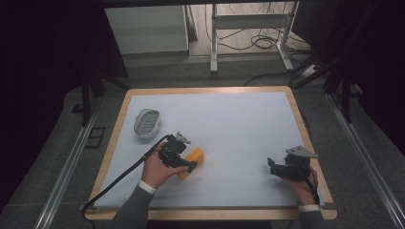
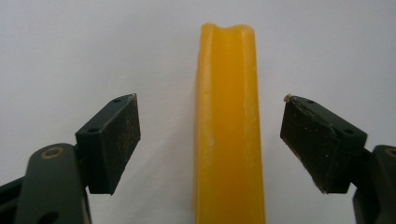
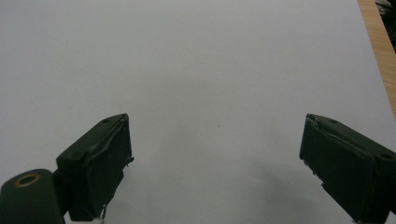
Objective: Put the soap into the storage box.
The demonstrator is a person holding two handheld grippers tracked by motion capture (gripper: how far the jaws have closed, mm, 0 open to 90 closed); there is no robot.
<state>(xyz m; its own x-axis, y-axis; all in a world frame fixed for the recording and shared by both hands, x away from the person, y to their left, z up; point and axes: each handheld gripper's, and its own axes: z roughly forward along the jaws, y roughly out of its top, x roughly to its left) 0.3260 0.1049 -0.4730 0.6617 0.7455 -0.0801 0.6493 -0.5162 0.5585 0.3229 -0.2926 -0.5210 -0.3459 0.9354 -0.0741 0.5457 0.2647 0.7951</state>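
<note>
A yellow-orange block lies on the white table sheet, left of centre. My left gripper is open and straddles its near end. In the left gripper view the block runs lengthwise between the two black pads, with a gap on each side and no contact. My right gripper rests near the table's front right, held by a hand. It is open over bare sheet, and nothing lies between its pads.
A white oval dish with a ribbed insert sits at the left, behind the left gripper. The wooden table edge runs close to the right gripper. A cable trails off the front left. Desk legs and cables stand beyond the table.
</note>
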